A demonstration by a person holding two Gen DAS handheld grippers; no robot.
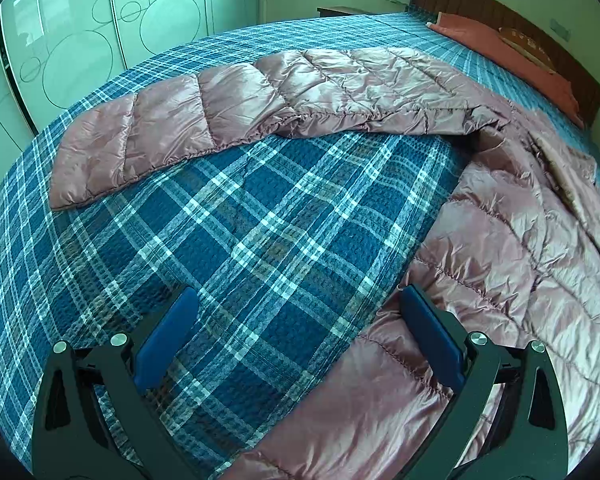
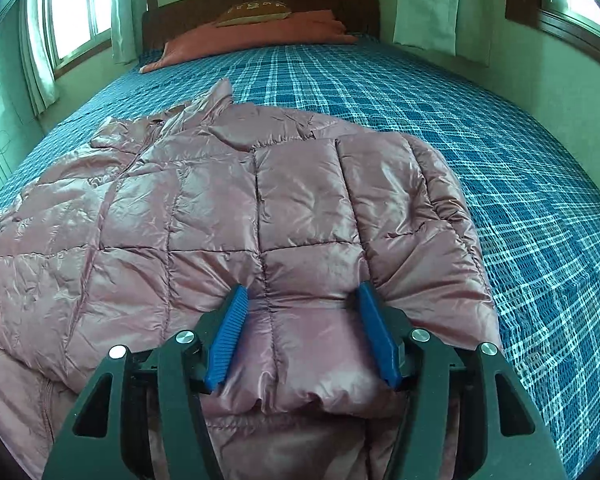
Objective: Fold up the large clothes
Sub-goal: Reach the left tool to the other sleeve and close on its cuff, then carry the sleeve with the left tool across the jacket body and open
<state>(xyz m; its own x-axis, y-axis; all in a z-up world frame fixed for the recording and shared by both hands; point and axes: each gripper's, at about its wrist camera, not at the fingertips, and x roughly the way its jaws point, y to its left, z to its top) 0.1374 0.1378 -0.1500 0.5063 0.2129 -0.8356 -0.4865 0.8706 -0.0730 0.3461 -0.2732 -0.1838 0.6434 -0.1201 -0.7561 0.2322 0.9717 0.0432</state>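
A mauve quilted down jacket (image 2: 228, 216) lies spread across the blue plaid bedspread (image 2: 500, 152), its shiny panels puffed and wrinkled. One sleeve (image 1: 172, 128) stretches out flat to the side, well apart from the body of the jacket, reaching toward the wardrobe doors (image 1: 80, 32) with their circle pattern. The left gripper (image 1: 298, 340) hovers low over the bedspread with its jaws spread wide and nothing between them; its right blue pad (image 1: 432, 336) sits right at the jacket's stitched edge, while the other pad is over bare plaid. The right gripper (image 2: 302, 332) is down on the folded bulk of the jacket near the foot of the bed, its blue ribbed pads (image 2: 228, 336) parted and pressed into the padding on either side of a quilted seam, so a puffy section bulges up between them; the jaws straddle the fabric rather than pinch it closed. At the far end, an orange-red pillow (image 2: 260, 36) rests against the dark wooden headboard (image 2: 340, 4), with a small brown cushion (image 2: 252, 14) on top of it. Pale curtains (image 2: 440, 4) hang at the windows on both sides.
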